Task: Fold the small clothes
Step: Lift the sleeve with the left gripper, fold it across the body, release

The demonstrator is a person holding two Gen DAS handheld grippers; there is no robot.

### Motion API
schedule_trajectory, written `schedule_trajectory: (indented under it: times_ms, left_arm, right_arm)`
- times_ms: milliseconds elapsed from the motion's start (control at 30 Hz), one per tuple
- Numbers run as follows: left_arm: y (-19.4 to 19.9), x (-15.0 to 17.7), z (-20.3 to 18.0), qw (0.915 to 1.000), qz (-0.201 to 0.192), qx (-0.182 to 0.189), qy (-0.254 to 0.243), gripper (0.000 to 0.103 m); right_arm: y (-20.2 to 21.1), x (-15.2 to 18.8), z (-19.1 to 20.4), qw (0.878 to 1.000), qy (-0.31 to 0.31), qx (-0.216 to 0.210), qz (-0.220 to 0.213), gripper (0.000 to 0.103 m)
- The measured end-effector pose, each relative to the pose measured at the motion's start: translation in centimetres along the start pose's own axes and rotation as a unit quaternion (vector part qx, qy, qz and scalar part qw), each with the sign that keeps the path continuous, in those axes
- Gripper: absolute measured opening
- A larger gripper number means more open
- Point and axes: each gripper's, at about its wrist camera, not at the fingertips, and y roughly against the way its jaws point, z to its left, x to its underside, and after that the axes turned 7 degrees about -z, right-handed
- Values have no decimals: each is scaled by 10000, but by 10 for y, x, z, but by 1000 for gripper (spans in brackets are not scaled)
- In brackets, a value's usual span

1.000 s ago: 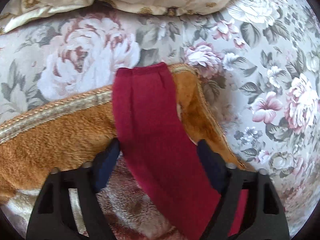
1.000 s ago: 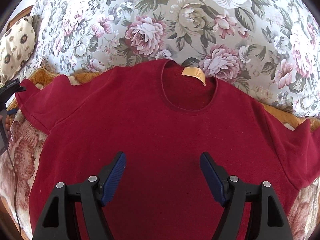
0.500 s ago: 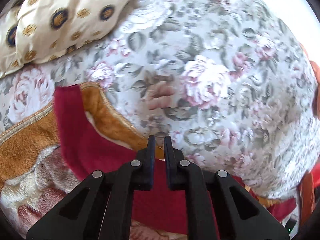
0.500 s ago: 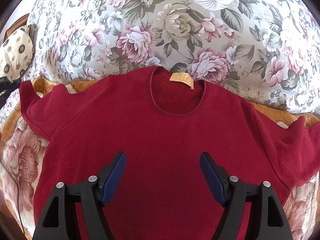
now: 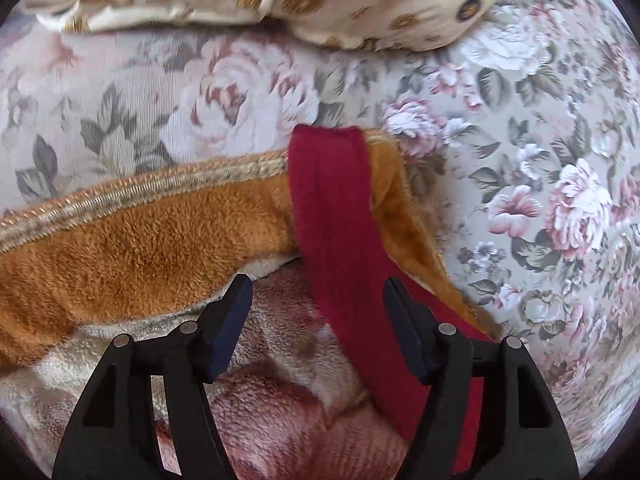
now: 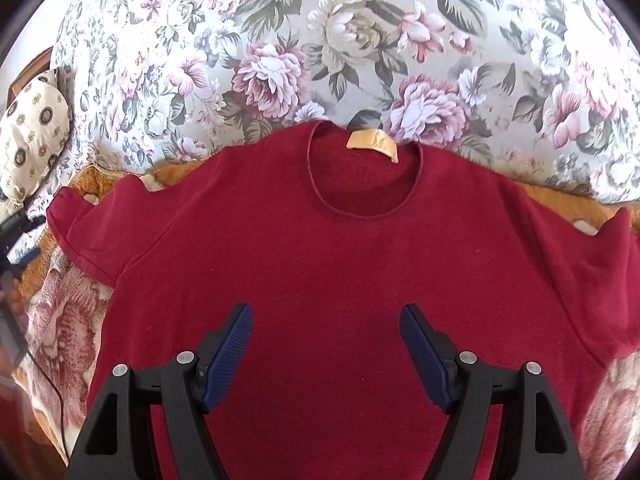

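Left gripper (image 5: 316, 300) over the shirt (image 6: 340, 280) sleeve (image 5: 332, 208), fingers just opened wide.
Pinch the cuff edge, probably clear of the blanket (image 5: 132, 240); right gripper (image 6: 326, 332) hovers wide, empty.

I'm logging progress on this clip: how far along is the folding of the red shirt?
Done: the red shirt lies spread flat, label up, on the fleece blanket. In hand: the left gripper, jaws just opened, holds nothing over the left sleeve; the right gripper hovers open. Left: every fold.
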Motion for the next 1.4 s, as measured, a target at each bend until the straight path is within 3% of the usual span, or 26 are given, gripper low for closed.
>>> schedule_trajectory:
  times_ms: [100,200,267,300,333,367,400,500,567,667,767,900,1000,1067,1167,1233,1300,1367,1400]
  left_arm:
    - [-22,2,2,9996,183,-9,209,68]
    - [-33,2,-4,9988,15,73,487,84]
    - [-36,3,-8,9970,-129,161,750,85]
    - [-39,3,-10,9964,-171,346,755,76]
    - [-39,4,-15,9958,-148,619,661,27]
    - [-38,5,-24,9956,7,782,511,5]
    - [-31,7,-35,9954,-14,884,364,5]
    - [10,16,-88,9866,-262,1549,-430,5]
    - [43,28,-130,9737,-314,2058,-930,5]
    - [90,58,-194,9419,-273,2910,-1654,5]
    - [115,114,-245,9102,86,3422,-2333,5]
    - [100,211,-281,8780,1098,3639,-2910,5]
    - [75,271,-288,8658,1793,3431,-3172,5]
    - [59,295,-288,8626,2227,3149,-3273,5]
    - [71,297,-286,8582,2107,3057,-3544,8]
    - [93,290,-289,8492,1887,3010,-3907,36]
    - [113,281,-284,8388,1684,3238,-4040,61]
    - [125,277,-279,8257,1711,3429,-4139,66]
    - [128,274,-278,8233,1725,3384,-4218,66]
  right_arm:
    - [-4,0,2,10000,43,39,18,74]
    - [-5,-2,4,9999,117,62,20,74]
    - [-5,-4,5,9998,156,84,24,74]
    - [-6,-4,5,9998,166,98,28,74]
    - [-6,-5,4,9998,166,105,29,74]
    - [-6,-5,3,9998,162,112,20,74]
    - [-5,-6,2,9998,162,119,3,74]
    - [-1,-9,-2,9997,186,158,-68,74]
    - [3,-13,-7,9994,204,251,-121,74]
    - [9,-21,-23,9991,39,359,-209,74]
    - [20,-27,-44,9983,-192,426,-353,74]
    - [26,-29,-73,9961,-381,698,-392,74]
    - [26,-27,-98,9944,-632,775,-351,74]
    - [26,-24,-113,9932,-802,778,-338,74]
    - [27,-21,-129,9922,-1087,509,-336,74]
    - [26,-21,-135,9907,-1294,216,-361,74]
    - [26,-23,-138,9878,-1518,-55,-356,74]
    - [31,-24,-140,9843,-1693,-277,-413,74]
    - [32,-25,-140,9834,-1745,-288,-412,74]
